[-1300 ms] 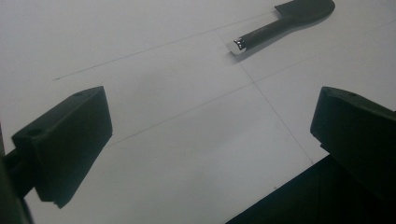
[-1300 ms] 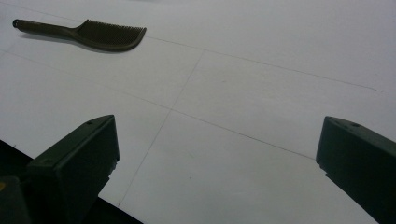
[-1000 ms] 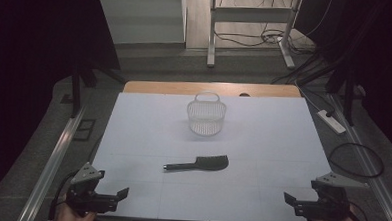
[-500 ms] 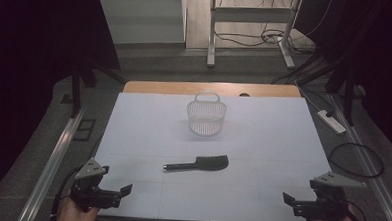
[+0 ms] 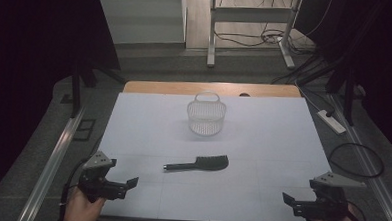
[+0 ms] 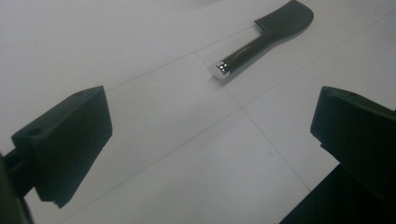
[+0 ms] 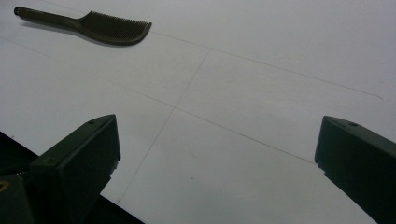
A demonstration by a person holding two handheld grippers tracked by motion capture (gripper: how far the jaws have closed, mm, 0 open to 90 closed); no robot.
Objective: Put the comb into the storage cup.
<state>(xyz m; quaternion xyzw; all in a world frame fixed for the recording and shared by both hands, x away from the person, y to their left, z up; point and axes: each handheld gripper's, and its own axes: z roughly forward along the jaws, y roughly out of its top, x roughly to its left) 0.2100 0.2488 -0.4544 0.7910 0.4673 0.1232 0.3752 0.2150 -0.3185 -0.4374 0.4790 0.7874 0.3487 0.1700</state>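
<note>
High view: the comb is laid with its long axis across the table, handle end turned toward the left gripper, the nearer one; the right gripper is well apart.

Left gripper view: jaws are held apart, the comb ahead and to the right.

Right gripper view: jaws are held apart, the comb far ahead-left.

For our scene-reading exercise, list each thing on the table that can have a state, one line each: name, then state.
Comb: lying flat on the white sheet, untouched, handle toward the left claw.
Basket: upright behind the comb, handle raised, looks empty.
Left claw: open, at the near left edge, holding nothing.
Right claw: open, at the near right edge, holding nothing.
</note>
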